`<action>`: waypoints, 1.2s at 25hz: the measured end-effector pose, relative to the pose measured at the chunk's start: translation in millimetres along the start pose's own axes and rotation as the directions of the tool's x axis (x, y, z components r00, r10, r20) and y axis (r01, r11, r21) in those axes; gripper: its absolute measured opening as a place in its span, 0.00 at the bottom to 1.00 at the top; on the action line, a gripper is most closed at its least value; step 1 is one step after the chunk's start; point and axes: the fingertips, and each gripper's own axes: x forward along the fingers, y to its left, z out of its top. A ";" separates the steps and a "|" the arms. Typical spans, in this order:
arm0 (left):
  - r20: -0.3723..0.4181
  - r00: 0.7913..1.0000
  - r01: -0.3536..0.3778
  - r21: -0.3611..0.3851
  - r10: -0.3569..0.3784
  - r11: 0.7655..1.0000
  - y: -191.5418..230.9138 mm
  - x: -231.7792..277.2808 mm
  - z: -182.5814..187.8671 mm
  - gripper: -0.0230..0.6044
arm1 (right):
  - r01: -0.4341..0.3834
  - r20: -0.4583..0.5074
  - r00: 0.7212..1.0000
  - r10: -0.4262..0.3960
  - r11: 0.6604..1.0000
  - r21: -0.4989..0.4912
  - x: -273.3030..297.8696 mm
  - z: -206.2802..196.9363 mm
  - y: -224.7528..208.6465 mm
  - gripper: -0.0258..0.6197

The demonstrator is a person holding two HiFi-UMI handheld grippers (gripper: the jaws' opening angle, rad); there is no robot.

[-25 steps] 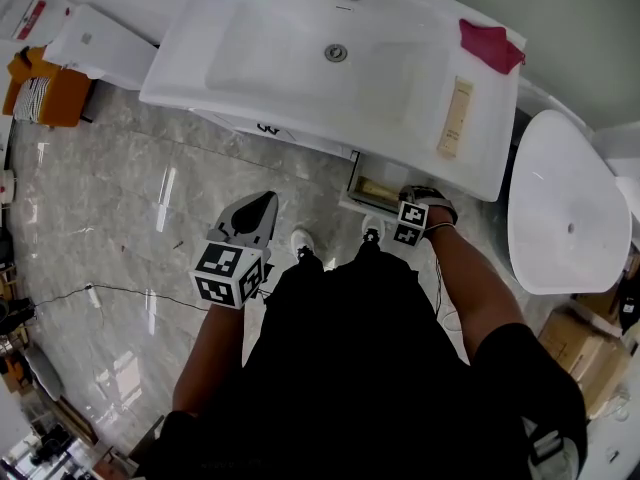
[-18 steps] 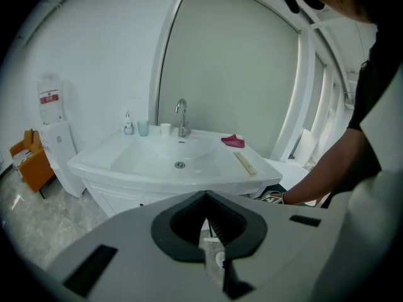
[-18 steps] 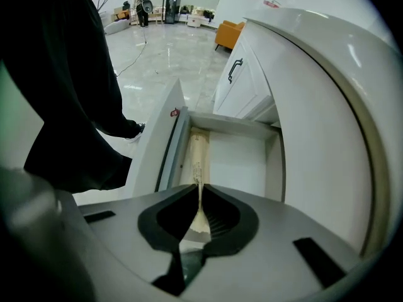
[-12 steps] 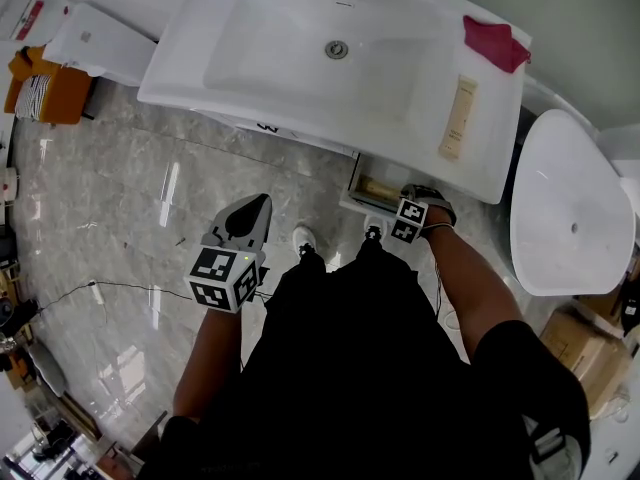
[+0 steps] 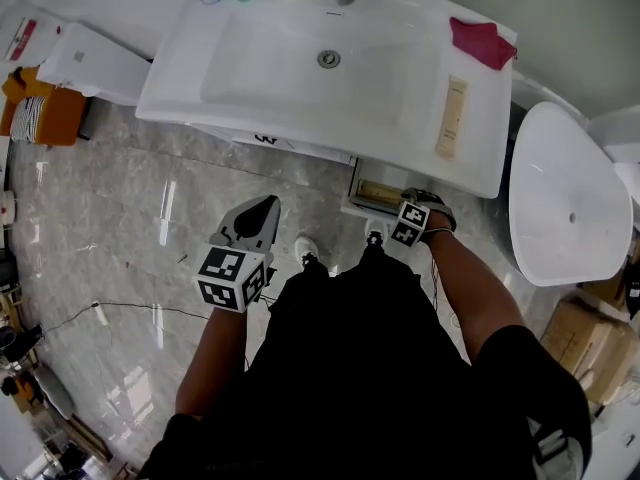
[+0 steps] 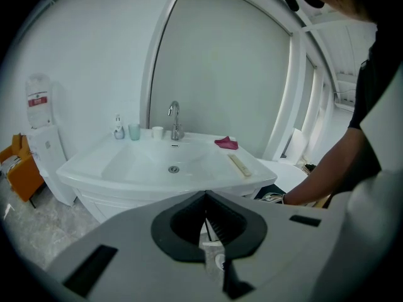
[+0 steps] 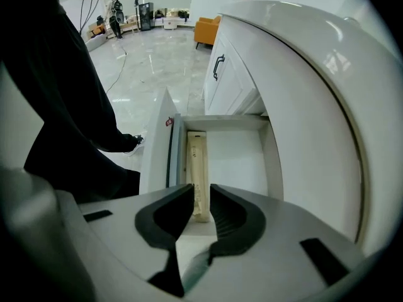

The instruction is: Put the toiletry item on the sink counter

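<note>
Now: right jaws parting over the drawer

Left gripper (image 6: pixel 206 197) hangs with jaws pressed together, empty. Right gripper (image 7: pixel 201 194) has just been opening, jaws straddling the toiletry tube (image 7: pixel 196 162) without squeezing; it lies along one edge of the open drawer (image 7: pixel 236 162). Beyond, another tube (image 5: pixel 451 118) rests near the sink counter's (image 5: pixel 400 118) right edge.

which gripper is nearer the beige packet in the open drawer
Right. The right gripper is over the beige packet, jaws just opened astride its end; the left gripper, shut, is out over the floor.
</note>
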 end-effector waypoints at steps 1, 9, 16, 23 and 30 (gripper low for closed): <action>0.003 1.000 0.009 0.005 -0.009 1.000 -0.2 0.5 0.7 0.04 | 0.005 0.000 1.000 -0.005 1.000 0.014 -2.8 -1.0 -0.2 0.12; 0.028 0.995 0.092 0.056 -0.093 0.994 -1.7 6.4 13.3 0.04 | 0.065 0.027 0.997 -0.070 0.986 0.156 -36.4 4.0 -4.4 0.12; 0.038 0.984 0.172 0.104 -0.177 0.980 -8.0 9.8 20.1 0.04 | 0.098 0.179 0.962 -0.204 0.876 0.473 -105.5 42.1 -22.6 0.12; 0.045 0.971 0.225 0.143 -0.233 0.964 -17.0 16.2 29.5 0.04 | 0.066 0.327 0.863 -0.386 0.726 0.685 -204.0 73.6 -43.6 0.12; 0.078 0.952 0.277 0.185 -0.295 0.943 -31.6 16.4 47.0 0.04 | -0.094 0.484 0.696 -0.531 0.601 0.794 -297.7 91.4 -46.4 0.12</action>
